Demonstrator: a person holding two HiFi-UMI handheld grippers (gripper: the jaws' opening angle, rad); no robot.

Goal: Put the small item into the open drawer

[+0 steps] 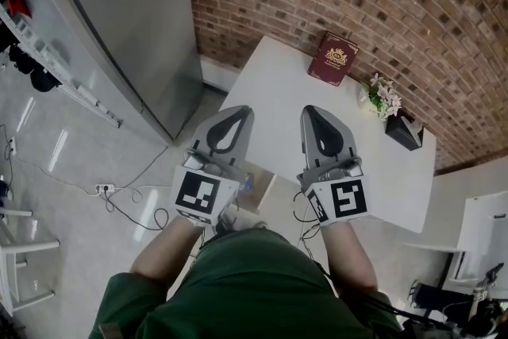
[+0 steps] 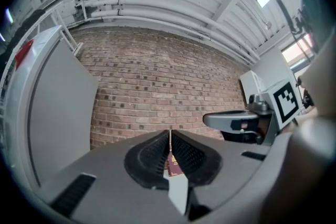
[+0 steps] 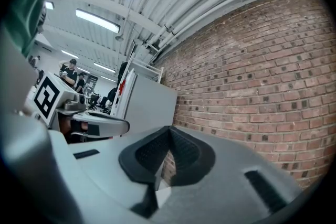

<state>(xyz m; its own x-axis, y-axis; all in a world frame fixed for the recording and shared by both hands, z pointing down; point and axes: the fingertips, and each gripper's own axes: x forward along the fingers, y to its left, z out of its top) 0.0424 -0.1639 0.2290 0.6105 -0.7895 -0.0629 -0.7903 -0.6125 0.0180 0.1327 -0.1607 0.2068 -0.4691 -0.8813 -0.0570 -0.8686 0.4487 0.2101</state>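
I count two grippers: one left gripper and one right gripper. There is one white table. On it are three things: one dark red book, one small bunch of flowers and one black box. One tall grey cabinet stands beside the table, and one power strip lies on the floor.

The left hand-held gripper and right hand-held gripper cover the near edge of the white table.
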